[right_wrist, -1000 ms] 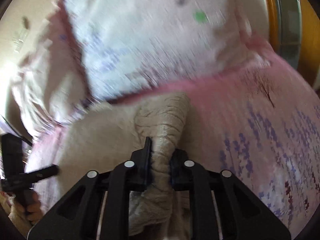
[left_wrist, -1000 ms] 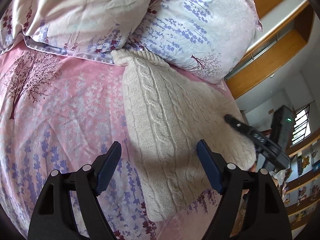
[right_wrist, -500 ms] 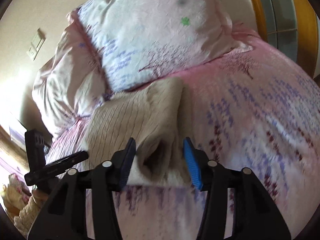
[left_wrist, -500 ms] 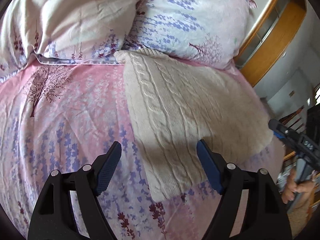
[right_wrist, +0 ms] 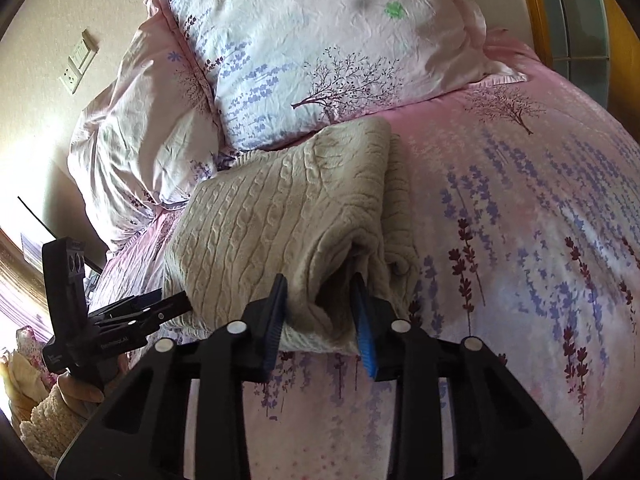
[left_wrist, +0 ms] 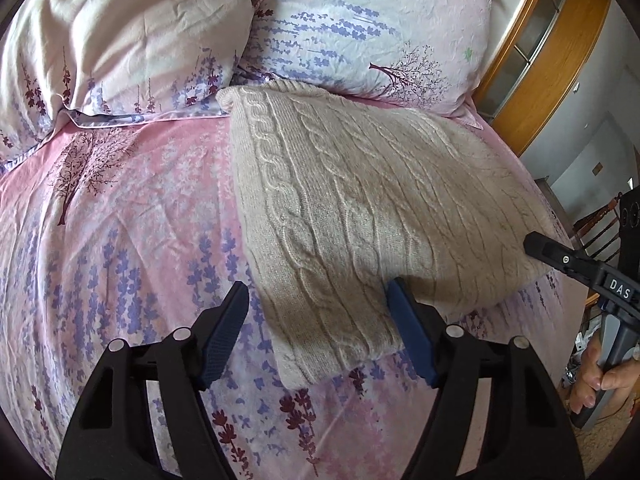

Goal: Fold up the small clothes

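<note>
Both grippers are released: the left gripper (left_wrist: 316,330) stands spread at 6 o'clock over the sweater's near corner, and the right gripper (right_wrist: 320,320) gapes around its folded edge without pinching. The bedspread (left_wrist: 120,240) carries two pillows (left_wrist: 360,32) at 12 o'clock; the cream cable-knit sweater (left_wrist: 360,208) lies folded below them.

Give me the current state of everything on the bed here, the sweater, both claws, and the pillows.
cable-knit sweater: folded, lying flat on the bedspread, top edge against the pillows.
left claw: open, hovering over the sweater's near corner, holding nothing.
right claw: open, straddling the sweater's folded edge.
pillows: two, side by side.
bedspread: spread out, lightly wrinkled.
</note>
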`<state>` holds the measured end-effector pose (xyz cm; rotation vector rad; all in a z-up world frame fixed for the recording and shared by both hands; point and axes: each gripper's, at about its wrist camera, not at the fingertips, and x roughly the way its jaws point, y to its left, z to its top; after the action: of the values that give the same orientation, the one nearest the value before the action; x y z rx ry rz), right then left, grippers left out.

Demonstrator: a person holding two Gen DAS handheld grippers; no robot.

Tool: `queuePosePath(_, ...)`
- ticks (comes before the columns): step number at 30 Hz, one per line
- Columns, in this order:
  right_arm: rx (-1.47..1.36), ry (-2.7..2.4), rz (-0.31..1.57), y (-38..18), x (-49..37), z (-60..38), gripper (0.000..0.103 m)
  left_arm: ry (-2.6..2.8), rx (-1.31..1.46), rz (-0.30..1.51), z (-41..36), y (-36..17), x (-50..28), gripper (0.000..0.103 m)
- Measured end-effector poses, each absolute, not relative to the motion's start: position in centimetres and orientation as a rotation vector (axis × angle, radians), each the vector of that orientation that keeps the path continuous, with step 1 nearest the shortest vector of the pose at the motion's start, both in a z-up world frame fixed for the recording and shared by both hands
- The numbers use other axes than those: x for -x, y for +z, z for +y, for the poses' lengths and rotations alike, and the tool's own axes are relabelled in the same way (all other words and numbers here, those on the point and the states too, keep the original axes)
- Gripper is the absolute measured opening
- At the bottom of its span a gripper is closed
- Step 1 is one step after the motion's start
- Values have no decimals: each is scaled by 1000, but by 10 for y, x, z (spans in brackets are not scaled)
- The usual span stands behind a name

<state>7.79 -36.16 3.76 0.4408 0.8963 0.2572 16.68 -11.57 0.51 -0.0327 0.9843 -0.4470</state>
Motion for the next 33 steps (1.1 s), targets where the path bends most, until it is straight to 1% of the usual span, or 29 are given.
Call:
queuePosePath(1, -441, 260, 898, 37, -78, -360, 22, -448, 37, 987, -116, 5, -167, 71)
queuePosePath(2, -442, 264, 900, 36, -79, -360, 18, -451, 42, 989, -116, 4, -167, 69)
queuePosePath(7, -442, 268, 896, 33, -79, -359, 14, -473, 74, 1001, -116, 3, -169, 58)
queuePosePath(10, -467, 268, 868, 36, -77, -363, 11, -485, 104, 1001, -113, 3, -170, 46)
queuePosePath(12, -484, 268, 845, 40, -75, -367, 10, -492, 138, 1001, -107, 5, -171, 35)
queuePosePath(13, -493, 266, 829, 43, -73, -370, 10, -500, 166, 1004, -103, 5, -172, 33)
queuePosePath(15, -509, 267, 805, 49, -71, -374, 10, -516, 206, 1011, -97, 7, -175, 24)
queuePosePath(20, -528, 274, 710, 68, -56, -382, 9, -583, 226, 975, -86, 19, -168, 19)
queuePosePath(22, -489, 259, 697, 69, -47, -382, 9, -609, 209, 954, -83, 23, -163, 18)
queuePosePath(24, -476, 231, 753, 56, -47, -383, 9, -623, 171, 956, -82, 21, -160, 16)
queuePosePath(28, -521, 176, 887, 14, -55, -389, 9, -625, 118, 969, -83, 13, -158, 15)
queuePosePath(33, -487, 162, 905, 15, -61, -384, 9, -605, 66, 958, -87, 9, -159, 16)
